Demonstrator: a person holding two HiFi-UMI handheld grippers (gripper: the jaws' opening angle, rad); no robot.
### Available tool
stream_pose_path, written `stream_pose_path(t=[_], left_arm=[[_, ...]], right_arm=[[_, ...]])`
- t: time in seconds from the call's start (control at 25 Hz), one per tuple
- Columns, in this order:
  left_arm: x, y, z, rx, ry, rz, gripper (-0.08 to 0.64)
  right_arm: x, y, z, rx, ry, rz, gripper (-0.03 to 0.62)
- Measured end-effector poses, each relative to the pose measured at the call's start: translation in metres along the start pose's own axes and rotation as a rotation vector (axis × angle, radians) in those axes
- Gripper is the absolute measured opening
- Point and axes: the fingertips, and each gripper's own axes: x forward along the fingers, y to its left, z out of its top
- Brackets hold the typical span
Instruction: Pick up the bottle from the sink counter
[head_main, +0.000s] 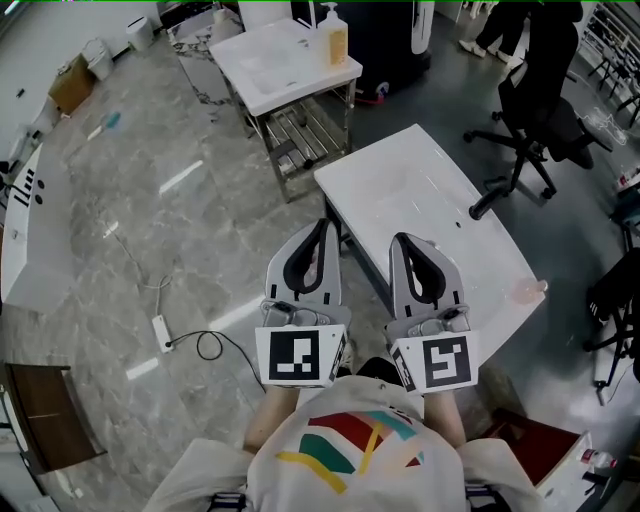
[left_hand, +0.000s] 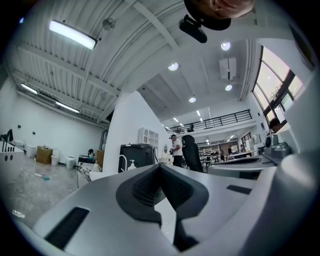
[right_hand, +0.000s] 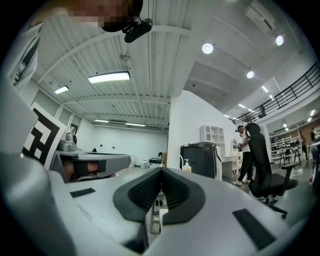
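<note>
Way up at the far end, the bottle (head_main: 337, 40) stands upright on the sink bench (head_main: 300, 86), well apart from everything; left hand-held gripper (head_main: 323, 224) and right hand-held gripper (head_main: 403, 240) both pinched closed, nothing in them.

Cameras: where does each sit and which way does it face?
Head view: on the person's head, steeply down on left gripper, right gripper, shirt.
Left gripper view: on that gripper, level along its shut jaws toward the bottle.
Right gripper view: likewise, own shut jaws; left gripper beside.
Shared: all show the bottle.
</note>
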Motion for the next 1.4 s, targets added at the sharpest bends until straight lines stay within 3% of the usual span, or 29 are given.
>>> stream_pose_path(t=[0.32, 1.0, 1.2, 1.4], left_arm=[[0.02, 0.009, -0.007, -0.031, 0.014, -0.008, 0.017], [0.033, -0.019, 0.0, -0.016, -0.002, 0.017, 0.017], [0.043, -0.043, -0.001, -0.019, -0.001, -0.036, 0.017], [0.062, -0.094, 0.0, -0.027, -0.004, -0.168, 0.017]], right_arm=[[0.019, -0.011, 0.002, 0.001, 0.01, -0.031, 0.012], [0.01, -0.035, 0.005, -0.025, -0.001, -0.018, 0.012], [-0.003, -0.052, 0.012, -0.024, -0.028, -0.055, 0.012], [-0.033, -0.091, 0.012, -0.014, -0.023, -0.166, 0.012]])
